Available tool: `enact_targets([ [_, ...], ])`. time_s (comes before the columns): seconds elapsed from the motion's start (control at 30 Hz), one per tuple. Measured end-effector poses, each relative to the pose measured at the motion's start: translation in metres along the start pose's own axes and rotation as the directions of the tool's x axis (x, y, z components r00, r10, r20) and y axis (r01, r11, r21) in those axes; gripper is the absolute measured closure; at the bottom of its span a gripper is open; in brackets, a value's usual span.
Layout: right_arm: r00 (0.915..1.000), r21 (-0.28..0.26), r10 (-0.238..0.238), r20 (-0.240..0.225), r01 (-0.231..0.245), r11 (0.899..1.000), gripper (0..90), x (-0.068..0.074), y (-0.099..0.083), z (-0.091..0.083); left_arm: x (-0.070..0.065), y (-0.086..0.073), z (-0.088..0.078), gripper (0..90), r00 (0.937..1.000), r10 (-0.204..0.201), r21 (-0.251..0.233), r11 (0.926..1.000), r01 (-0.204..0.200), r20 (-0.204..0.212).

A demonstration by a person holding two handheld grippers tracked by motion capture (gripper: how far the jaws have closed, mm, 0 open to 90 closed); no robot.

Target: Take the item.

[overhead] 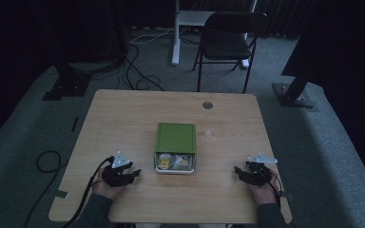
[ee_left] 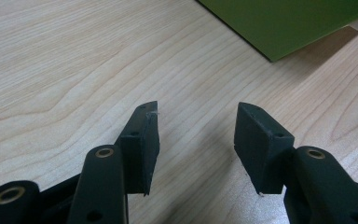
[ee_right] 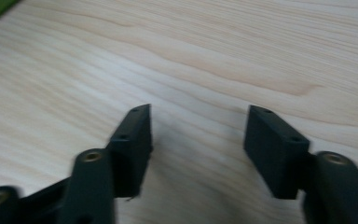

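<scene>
Evidently nothing is begun: both tongs [overhead: 137, 174] [overhead: 238, 169] rest on the worktop [overhead: 123, 114], gaping and empty, so next comes a reach to the green box [overhead: 175, 137].

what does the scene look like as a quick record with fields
surface: wooden table
main item: green-lidded box, mid-table, its near end showing small packets inside
left gripper: resting on the table left of the box, jaws apart, nothing between them
right gripper: resting on the table right of the box, jaws apart, nothing between them
contact: neither gripper touches the box
behind table: black folding chair
</scene>
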State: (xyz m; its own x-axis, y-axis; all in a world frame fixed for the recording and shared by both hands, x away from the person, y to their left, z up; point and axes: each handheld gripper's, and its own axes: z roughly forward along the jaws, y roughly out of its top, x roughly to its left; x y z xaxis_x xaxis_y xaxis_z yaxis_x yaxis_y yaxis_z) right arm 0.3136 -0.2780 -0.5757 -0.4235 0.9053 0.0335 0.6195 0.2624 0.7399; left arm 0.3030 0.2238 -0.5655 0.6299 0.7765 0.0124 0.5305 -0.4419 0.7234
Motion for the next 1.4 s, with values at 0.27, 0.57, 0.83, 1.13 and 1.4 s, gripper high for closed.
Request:
enact_targets([
  [0.27, 0.9929, -0.063, -0.067, -0.099, 0.061, 0.996, 51.3, 0.026, 0.009, -0.015, 0.002, -0.001, 0.003, 50.7, 1.0000, -0.001, 0.008, 1.0000, 0.001, -0.003],
  [0.57, 0.9701, -0.116, -0.139, -0.199, 0.117, 0.986, 54.7, 0.057, 0.022, -0.029, 0.004, -0.001, 0.005, 45.5, 0.9996, 0.000, 0.002, 1.0000, 0.000, -0.027],
  [0.83, 0.9431, -0.160, -0.194, -0.270, 0.155, 0.975, 69.2, 0.076, 0.031, -0.036, 0.006, -0.002, 0.006, 41.7, 0.9995, 0.001, -0.004, 1.0000, -0.001, -0.033],
  [1.13, 0.9200, -0.178, -0.225, -0.321, 0.175, 0.968, 80.2, 0.094, 0.040, -0.034, 0.007, -0.003, 0.006, 38.4, 0.9994, -0.003, -0.014, 0.9999, 0.002, -0.034],
  [1.4, 0.8893, -0.188, -0.285, -0.357, 0.231, 0.955, 87.1, 0.117, 0.048, -0.027, 0.008, -0.004, 0.006, 37.9, 0.9995, 0.001, -0.017, 0.9999, -0.001, -0.032],
])
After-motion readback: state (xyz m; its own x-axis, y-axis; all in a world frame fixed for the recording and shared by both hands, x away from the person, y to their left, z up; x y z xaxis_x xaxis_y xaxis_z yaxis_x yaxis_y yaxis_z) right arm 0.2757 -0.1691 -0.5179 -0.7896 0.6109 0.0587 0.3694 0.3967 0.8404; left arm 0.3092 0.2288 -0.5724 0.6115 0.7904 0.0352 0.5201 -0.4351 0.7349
